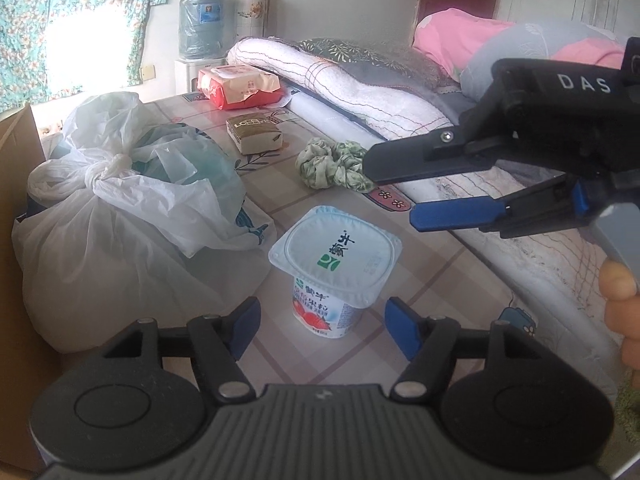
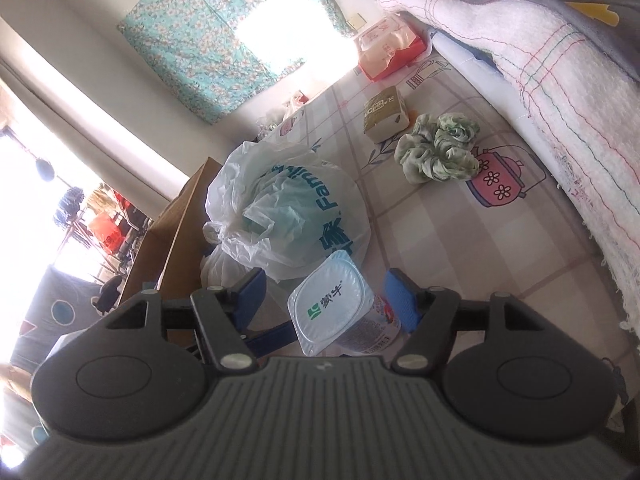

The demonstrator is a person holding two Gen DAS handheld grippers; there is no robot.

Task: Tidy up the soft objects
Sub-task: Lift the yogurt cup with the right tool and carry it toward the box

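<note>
My left gripper (image 1: 322, 330) stands with jaws apart, the yogurt cup (image 1: 334, 264) upright between them, untouched, on the patterned tablecloth (image 1: 420, 280). My right gripper (image 2: 324, 300) is likewise spread, clear of the cup. The green scrunchie (image 1: 332, 164) lies beyond, beside the folded blanket (image 1: 360, 84).

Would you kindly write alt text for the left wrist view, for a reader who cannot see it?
A sealed yogurt cup stands upright on a patterned table, between the open left gripper fingers, untouched. The right gripper reaches in from the right, open, near a green scrunchie; white plastic bags sit left.
</note>
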